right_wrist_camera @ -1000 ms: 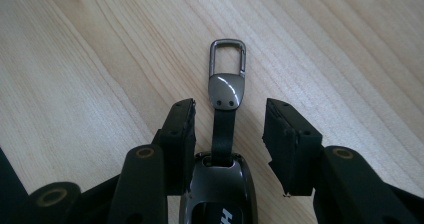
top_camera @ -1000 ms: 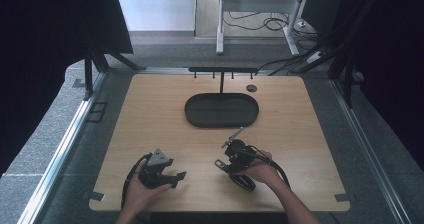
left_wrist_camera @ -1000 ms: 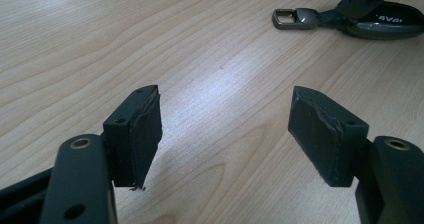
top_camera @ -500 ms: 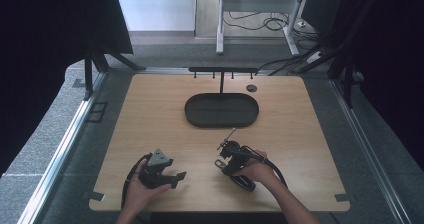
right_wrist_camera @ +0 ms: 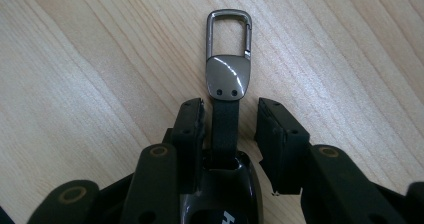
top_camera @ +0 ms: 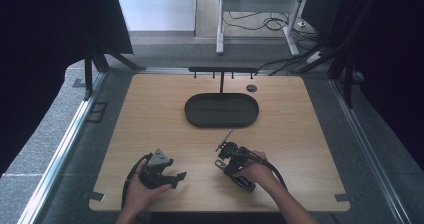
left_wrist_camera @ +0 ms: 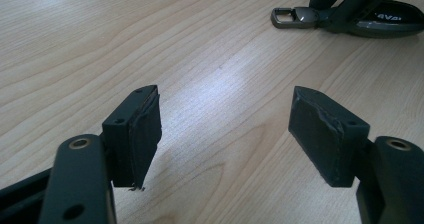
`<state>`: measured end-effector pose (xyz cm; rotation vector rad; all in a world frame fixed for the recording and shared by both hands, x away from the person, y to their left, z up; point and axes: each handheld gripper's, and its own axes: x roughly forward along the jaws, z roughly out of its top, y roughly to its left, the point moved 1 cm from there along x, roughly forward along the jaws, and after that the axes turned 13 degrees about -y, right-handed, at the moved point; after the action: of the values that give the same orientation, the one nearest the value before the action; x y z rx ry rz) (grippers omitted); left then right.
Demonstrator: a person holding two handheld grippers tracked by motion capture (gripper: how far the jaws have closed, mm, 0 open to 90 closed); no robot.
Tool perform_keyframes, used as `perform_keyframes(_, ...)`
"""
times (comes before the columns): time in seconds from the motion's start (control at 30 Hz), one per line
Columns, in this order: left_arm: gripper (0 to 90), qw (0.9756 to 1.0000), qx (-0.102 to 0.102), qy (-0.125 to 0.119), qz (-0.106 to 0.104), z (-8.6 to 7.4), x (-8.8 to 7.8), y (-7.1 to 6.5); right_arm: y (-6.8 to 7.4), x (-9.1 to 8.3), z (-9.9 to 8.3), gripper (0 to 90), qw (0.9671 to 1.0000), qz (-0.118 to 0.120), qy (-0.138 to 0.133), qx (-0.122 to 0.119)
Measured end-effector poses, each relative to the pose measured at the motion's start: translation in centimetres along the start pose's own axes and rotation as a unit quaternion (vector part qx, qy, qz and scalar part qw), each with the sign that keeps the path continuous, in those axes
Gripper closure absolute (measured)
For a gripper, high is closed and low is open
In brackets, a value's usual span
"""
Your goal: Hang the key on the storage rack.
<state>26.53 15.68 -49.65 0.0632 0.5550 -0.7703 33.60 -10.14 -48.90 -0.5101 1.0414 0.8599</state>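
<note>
Spanning the middle of the high view, a light wooden table point(top_camera: 150, 114) carries everything listed below, with grey floor and cables beyond its far edge. Next in size, a dark oval tray point(top_camera: 221, 110) lies in the upper centre of the tabletop, with a small black rack of pegs point(top_camera: 222, 71) standing at the far edge behind it and a small round dark disc point(top_camera: 251, 88) just to the right of that rack. Lower left of the frame: the left gripper point(top_camera: 176, 178), held in the person's left hand point(top_camera: 140, 191), resting low over bare wood; in the left gripper view its jaws stand wide apart with nothing between them, so it is released. Lower centre, slightly right: the right gripper point(top_camera: 223, 151), held in the right hand point(top_camera: 257, 173), pointing up the frame toward the tray. Its jaws have just been closing, and in the right gripper view they flank a dark car key fob point(right_wrist_camera: 222, 194); the left jaw lies against the fob's black strap point(right_wrist_camera: 223, 129), the right jaw stands a little clear, so the grip is not yet pressed home. Smallest item: a grey metal carabiner clip point(right_wrist_camera: 229, 59) on the strap's end, lying flat on the wood just ahead of the jaws, well short of the tray.
</note>
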Motion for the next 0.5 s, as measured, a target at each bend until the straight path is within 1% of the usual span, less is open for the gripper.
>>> perform_keyframes(0.13,29.9,1.0,0.0,0.003,0.002,-0.04,0.05,0.02,0.19,0.05,0.14,65.2,0.9999,-0.01,0.006,-0.001)
perform_keyframes(0.33,29.9,1.0,-0.001,0.003,0.002,-0.07,0.13,-0.02,0.18,-0.01,0.06,74.1,1.0,-0.007,0.004,0.003)
perform_keyframes(0.5,29.9,1.0,-0.001,0.003,0.002,-0.07,0.12,-0.01,0.18,-0.06,-0.05,78.3,0.9999,-0.006,0.0,0.008)
